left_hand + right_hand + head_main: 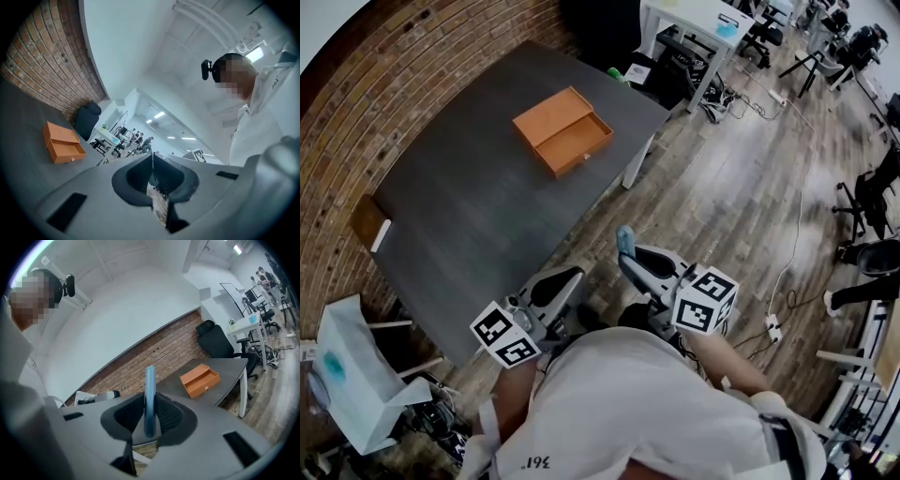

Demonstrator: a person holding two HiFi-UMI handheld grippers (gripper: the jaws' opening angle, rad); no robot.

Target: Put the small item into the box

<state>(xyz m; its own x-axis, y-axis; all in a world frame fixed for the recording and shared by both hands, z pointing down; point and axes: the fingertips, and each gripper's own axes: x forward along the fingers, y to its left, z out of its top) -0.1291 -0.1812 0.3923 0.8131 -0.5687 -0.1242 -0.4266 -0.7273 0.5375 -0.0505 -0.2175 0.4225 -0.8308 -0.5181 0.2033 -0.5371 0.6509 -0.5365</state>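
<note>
Gripping a slim blue item (150,394) upright between its pads, the right gripper (630,261) hung close to the person, just off the near edge of the dark table (478,216). The left gripper (152,176) sat to its left, jaws closed together on nothing. The orange box (562,131), its drawer slid open, lay on the far part of the table, well apart from both.

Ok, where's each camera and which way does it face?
Head view: on the person's head, steeply down at table, orange box; shirt, left gripper, right gripper show.
Left gripper view: on that gripper, along its shut jaws, across the room; shirt at right.
Right gripper view: on that gripper, along jaws gripping a blue item, toward brick wall.
All share the orange box.
</note>
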